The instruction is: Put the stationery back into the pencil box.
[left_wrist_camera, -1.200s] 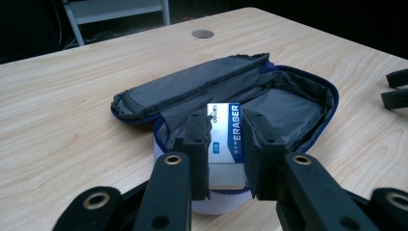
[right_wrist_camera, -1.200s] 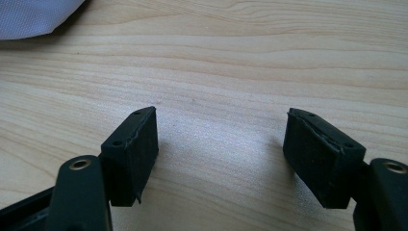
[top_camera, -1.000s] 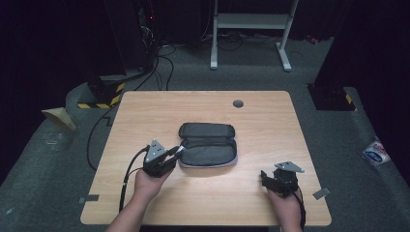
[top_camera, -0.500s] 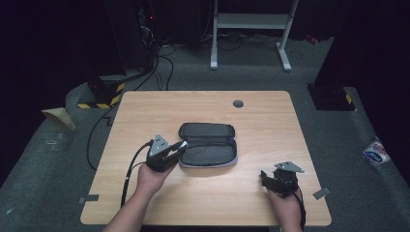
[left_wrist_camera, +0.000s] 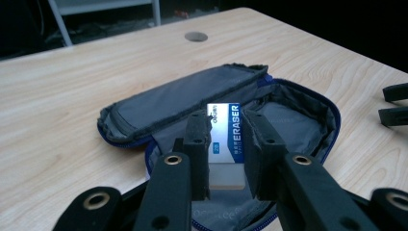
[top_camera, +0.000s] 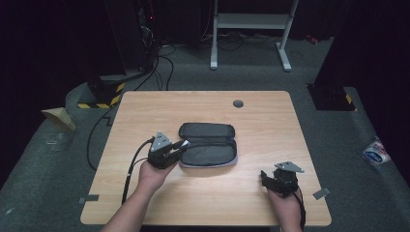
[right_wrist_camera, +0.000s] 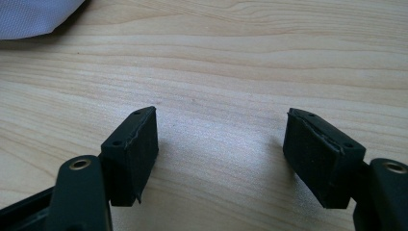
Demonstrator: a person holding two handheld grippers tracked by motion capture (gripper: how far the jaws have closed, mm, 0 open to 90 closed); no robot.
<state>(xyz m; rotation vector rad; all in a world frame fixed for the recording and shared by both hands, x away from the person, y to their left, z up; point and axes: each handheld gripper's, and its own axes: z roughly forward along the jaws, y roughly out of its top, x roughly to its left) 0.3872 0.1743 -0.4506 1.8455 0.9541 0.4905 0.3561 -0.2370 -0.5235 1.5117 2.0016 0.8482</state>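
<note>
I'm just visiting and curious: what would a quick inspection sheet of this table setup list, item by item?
Surface: pale wooden table with a round hole near the far edge.
Job's things: grey pencil case lying open; white and blue eraser over its opening.
Clutter: nothing seen on the table.
Grippers: left gripper shut on the eraser; right gripper open above bare wood.
Cables: black cable trails from the left gripper.
Surroundings: dark room, grey floor, white frame, wires on the floor behind.

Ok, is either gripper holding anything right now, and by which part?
The left gripper pinches the eraser across its sleeved sides, above the open pencil case. The right gripper is open, holding nothing.
</note>
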